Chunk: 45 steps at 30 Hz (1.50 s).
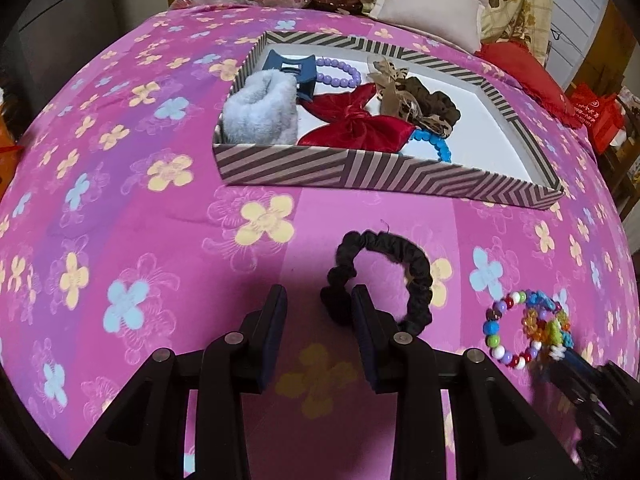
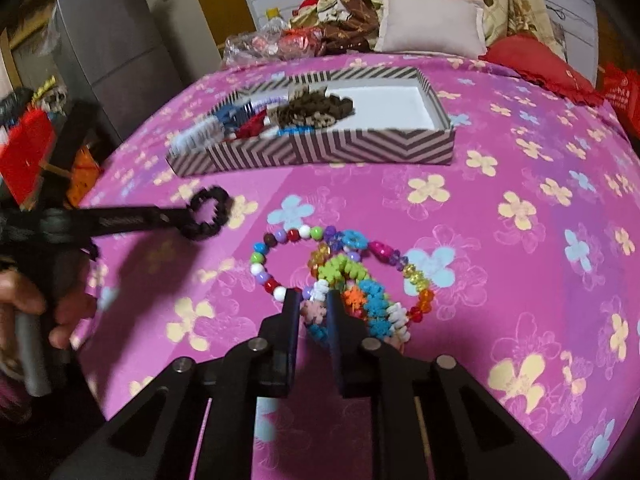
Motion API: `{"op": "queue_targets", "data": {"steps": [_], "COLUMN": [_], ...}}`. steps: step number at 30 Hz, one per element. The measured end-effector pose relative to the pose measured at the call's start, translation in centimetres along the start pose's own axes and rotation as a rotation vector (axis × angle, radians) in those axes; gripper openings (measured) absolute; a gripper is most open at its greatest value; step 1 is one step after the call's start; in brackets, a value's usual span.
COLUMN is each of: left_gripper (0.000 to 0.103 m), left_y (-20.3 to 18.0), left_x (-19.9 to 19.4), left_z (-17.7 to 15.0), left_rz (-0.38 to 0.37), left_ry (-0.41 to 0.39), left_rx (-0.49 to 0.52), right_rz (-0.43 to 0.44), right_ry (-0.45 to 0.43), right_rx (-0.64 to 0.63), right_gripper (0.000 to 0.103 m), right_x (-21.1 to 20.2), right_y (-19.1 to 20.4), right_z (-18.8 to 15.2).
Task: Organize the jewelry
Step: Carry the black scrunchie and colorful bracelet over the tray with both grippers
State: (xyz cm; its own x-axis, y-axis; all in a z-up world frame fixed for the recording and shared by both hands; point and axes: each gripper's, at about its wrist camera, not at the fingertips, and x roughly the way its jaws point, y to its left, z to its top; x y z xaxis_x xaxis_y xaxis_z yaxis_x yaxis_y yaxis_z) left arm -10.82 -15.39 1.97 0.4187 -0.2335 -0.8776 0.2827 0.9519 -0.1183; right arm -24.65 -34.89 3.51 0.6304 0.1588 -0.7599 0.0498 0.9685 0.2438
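Resting on pink floral fabric [image 1: 132, 216]: ruched black scrunchie [image 1: 412, 280] beside the gaping left gripper [image 1: 320, 300]; right gripper [image 2: 314, 304], jaws narrow, pinching knobbly plastic flower-bead bracelet [image 2: 376, 308] near striped cardboard tray [image 2: 332, 148].

Black jaws (silver rivets), bare-skinned left hand [image 2: 24, 304].

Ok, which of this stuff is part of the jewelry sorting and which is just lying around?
Part of the job:
- striped box, partly filled
- black scrunchie, by the left gripper
- beaded bracelets, at the right gripper

Just lying about:
- white pillow
- red cushion
- plastic bag
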Motion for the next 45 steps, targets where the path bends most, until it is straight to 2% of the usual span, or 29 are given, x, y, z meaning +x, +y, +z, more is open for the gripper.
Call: {"op": "queue_targets", "data": {"steps": [2, 5, 6, 9, 14, 22, 30, 45], "left_gripper": [0.035, 0.014, 0.01, 0.007, 0.007, 0.007, 0.007, 0.007], "left_y": [-0.3, -0.7, -0.8, -0.7, -1.0, -2.0, -2.5, -3.6], "left_x": [0.2, 0.4, 0.4, 0.0, -2.0, -5.6, -6.5, -5.7], "left_z": [0.2, 0.2, 0.1, 0.0, 0.2, 1.5, 3.1, 5.4], "left_rz": [-0.004, -0.007, -0.011, -0.043, -0.08, -0.115, -0.087, -0.032], "left_ry": [-0.002, -0.016, -0.015, -0.007, -0.036, -0.101, -0.135, -0.154], "left_rx": [0.009, 0.046, 0.057, 0.065, 0.086, 0.12, 0.133, 0.153], "right_rz": [0.021, 0.064, 0.071, 0.094, 0.131, 0.134, 0.129, 0.095], "right_ry": [-0.014, -0.043, -0.051, -0.074, -0.109, -0.164, -0.199, -0.201], "right_rx": [0.019, 0.061, 0.072, 0.105, 0.13, 0.092, 0.045, 0.015], "right_gripper": [0.014, 0.014, 0.014, 0.014, 0.014, 0.014, 0.014, 0.014], "right_x": [-0.7, -2.1, -2.5, -3.4, -4.7, -6.8, -7.6, -5.4], "right_y": [-0.3, -1.0, -1.2, -1.9, -2.3, -1.5, -0.5, -1.0], "right_z": [0.1, 0.5, 0.6, 1.0, 1.8, 4.2, 7.1, 12.4]}}
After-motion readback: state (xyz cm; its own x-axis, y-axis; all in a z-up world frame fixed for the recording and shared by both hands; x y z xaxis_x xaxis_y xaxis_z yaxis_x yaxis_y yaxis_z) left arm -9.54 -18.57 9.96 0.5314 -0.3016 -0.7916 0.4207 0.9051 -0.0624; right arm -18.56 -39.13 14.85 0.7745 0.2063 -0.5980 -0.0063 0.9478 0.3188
